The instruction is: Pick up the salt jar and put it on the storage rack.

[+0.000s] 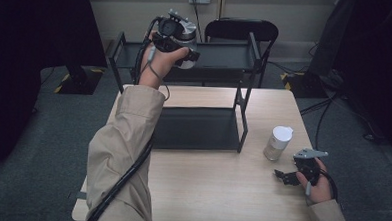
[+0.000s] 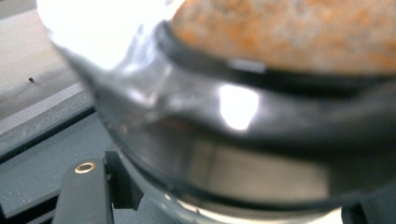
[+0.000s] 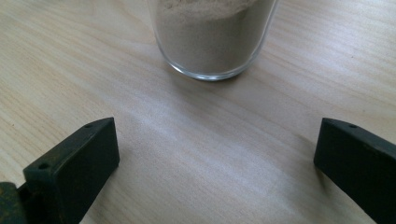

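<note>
Black 2-tier rack [image 1: 203,126] mid-frame on table [image 1: 220,191]. Left gripper [image 1: 179,47], upper left, jaws clamped on a clear jar [image 1: 187,37] above the top shelf; looks like shelving step, next needs a level set-down. Right gripper [image 1: 287,177], lower right, jaws wide apart just before 2nd jar [image 1: 277,143].

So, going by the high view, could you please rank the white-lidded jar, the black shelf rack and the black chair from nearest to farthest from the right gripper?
1. White-lidded jar: on the table just ahead of the right gripper.
2. Black shelf rack: mid-table, to its left.
3. Black chair: beyond the table's far edge.
</note>
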Available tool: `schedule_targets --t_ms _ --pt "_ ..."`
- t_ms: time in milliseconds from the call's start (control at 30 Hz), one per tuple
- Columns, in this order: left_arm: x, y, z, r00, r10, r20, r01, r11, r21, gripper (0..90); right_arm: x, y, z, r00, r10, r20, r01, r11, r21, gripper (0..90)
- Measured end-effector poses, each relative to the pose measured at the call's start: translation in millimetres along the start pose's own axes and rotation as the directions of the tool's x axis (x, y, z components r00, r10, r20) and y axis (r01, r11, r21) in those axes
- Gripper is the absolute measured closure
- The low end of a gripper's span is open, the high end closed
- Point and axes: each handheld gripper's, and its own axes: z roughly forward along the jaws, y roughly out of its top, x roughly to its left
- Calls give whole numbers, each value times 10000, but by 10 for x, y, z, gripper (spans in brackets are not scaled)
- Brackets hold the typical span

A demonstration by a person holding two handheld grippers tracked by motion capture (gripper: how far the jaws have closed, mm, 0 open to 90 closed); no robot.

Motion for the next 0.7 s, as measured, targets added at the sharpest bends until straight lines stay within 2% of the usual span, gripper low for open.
schedule_targets --t_ms 400,533,700 --pt "27 23 83 9995 -284 -143 282 9996 -98 309 0 0 0 10000 1 -3 -1 10000 0 0" --pt "16 21 132 9992 -308 -261 309 9995 12 309 0 0 0 10000 -2 -2 2 10000 0 0" --pt "39 16 146 9991 -385 -177 386 9993 7 309 0 0 0 10000 -4 -2 4 10000 0 0"
